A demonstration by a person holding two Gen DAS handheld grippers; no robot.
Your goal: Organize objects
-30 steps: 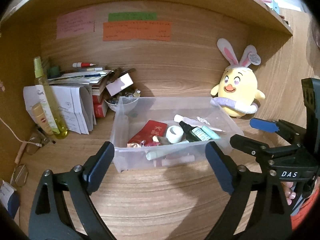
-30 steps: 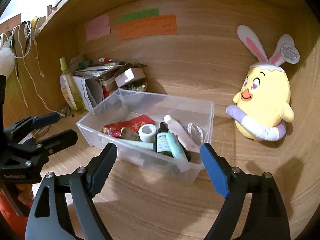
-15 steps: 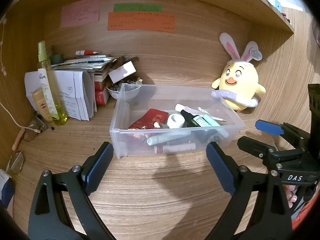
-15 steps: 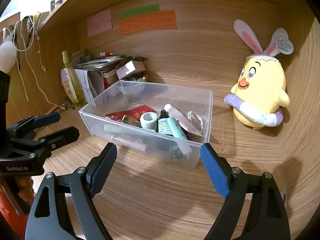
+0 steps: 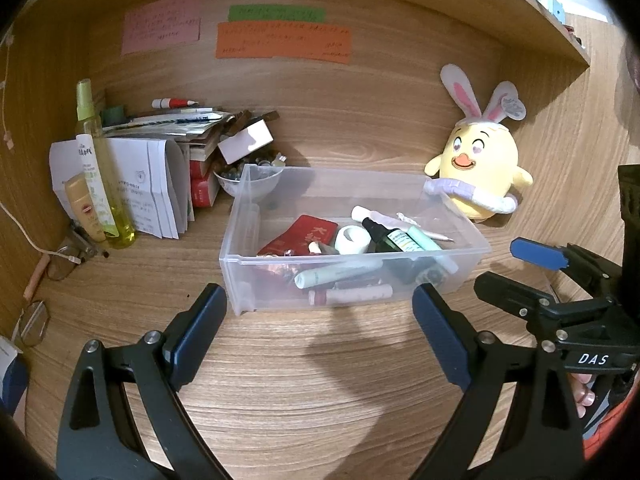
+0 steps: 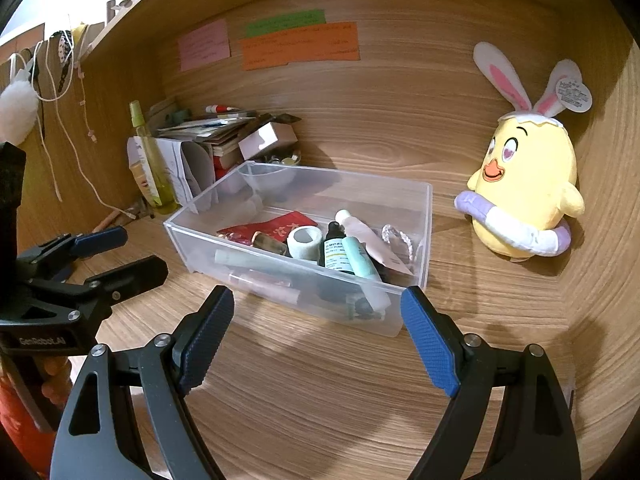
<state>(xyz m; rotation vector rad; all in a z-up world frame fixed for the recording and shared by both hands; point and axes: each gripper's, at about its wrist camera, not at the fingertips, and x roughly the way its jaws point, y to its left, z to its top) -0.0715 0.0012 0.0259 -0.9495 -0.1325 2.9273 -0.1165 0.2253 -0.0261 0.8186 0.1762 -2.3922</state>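
A clear plastic bin (image 5: pixel 468 254) stands on the wooden desk and also shows in the right wrist view (image 6: pixel 424 216). It holds a red packet (image 5: pixel 308 234), a white tape roll (image 5: pixel 352 240), a dark dropper bottle (image 5: pixel 386 236), tubes and small items. My left gripper (image 5: pixel 320 332) is open and empty, a short way in front of the bin. My right gripper (image 6: pixel 316 336) is open and empty, also in front of it. The right gripper shows at the right of the left wrist view (image 5: pixel 516 268), and the left gripper at the left of the right wrist view (image 6: pixel 132 256).
A yellow plush chick (image 5: pixel 480 174) with rabbit ears sits right of the bin. At the back left are a yellow spray bottle (image 5: pixel 100 168), stacked papers and books (image 5: pixel 160 184), a small white box (image 5: pixel 246 144) and a bowl (image 5: pixel 248 184). Sticky notes (image 5: pixel 284 40) hang on the back wall.
Both grippers have drawn back from the bin, which now looks farther away. Both stay open and empty.
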